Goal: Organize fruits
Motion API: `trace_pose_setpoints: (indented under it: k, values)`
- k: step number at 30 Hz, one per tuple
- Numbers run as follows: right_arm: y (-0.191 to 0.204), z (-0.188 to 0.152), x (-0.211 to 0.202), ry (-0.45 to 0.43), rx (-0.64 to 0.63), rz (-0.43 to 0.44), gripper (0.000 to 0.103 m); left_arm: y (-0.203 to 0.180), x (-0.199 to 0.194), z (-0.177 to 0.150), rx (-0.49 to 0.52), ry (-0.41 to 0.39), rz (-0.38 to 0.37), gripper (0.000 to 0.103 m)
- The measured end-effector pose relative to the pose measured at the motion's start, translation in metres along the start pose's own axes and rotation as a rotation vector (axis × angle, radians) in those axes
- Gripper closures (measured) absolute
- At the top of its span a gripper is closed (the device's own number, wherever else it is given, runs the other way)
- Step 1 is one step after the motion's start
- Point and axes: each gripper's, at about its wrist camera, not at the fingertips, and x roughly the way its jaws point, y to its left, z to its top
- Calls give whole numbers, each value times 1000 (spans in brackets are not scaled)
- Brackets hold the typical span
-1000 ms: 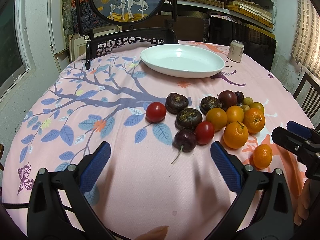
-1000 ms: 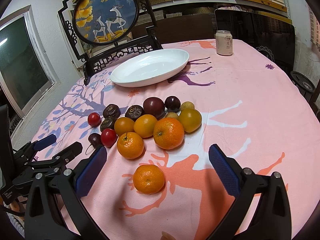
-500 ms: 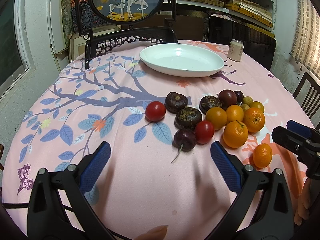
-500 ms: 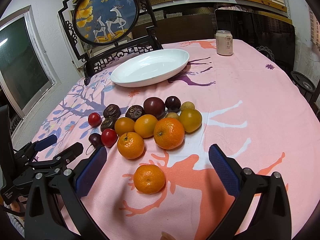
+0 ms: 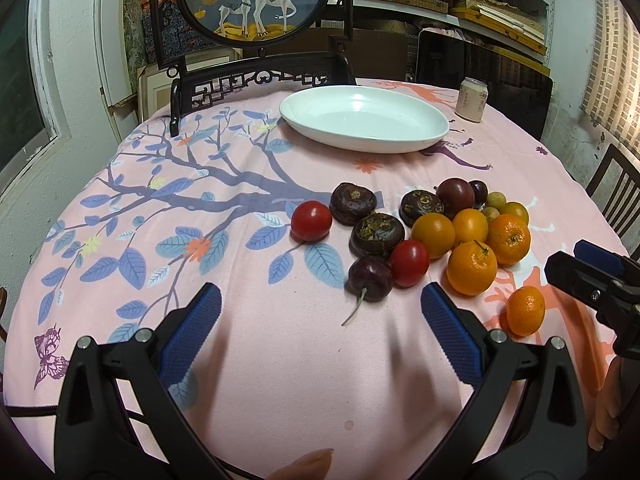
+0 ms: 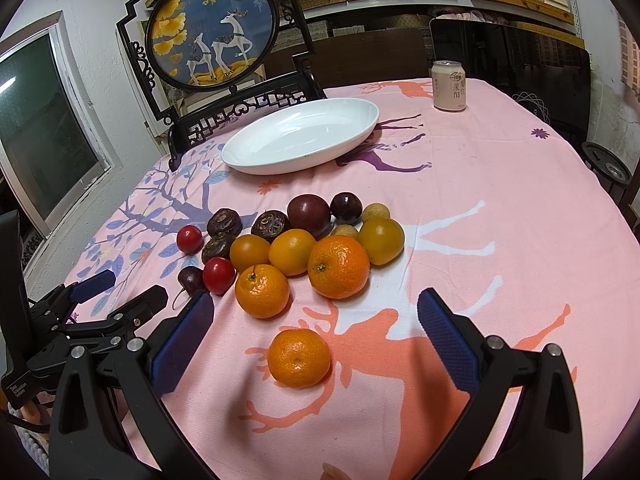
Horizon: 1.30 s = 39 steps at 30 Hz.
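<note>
Both the left gripper (image 5: 320, 316) and right gripper (image 6: 310, 320) hover with jaws spread, holding nothing. On the pink tablecloth (image 6: 500, 208), near the white dish (image 6: 300, 136), lie three mandarins, one (image 6: 299, 358) apart nearest, two cherry tomatoes (image 5: 311, 221), three dark water chestnuts (image 5: 353, 204), and one can (image 6: 450, 85) far right.

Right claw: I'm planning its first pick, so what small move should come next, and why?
Probably ease the open right claw forward and down around the lone tangerine. It lies apart from the pile, nearest the claw, and the white dish holds nothing.
</note>
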Motion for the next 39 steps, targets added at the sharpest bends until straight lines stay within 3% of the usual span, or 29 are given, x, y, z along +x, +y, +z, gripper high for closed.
trace_pose_setpoints:
  k: [19,30,39]
  values:
    - [1,-1,2,9,-2,0,1,-2,4,1,-2,38,-7,2]
    - [-1,-2,5,39,-8,17,1,3,29,-3,-31,196,-11,2]
    - [-7,-14,8,123,-57,14,1,-2,39,-4,8,231,21,2]
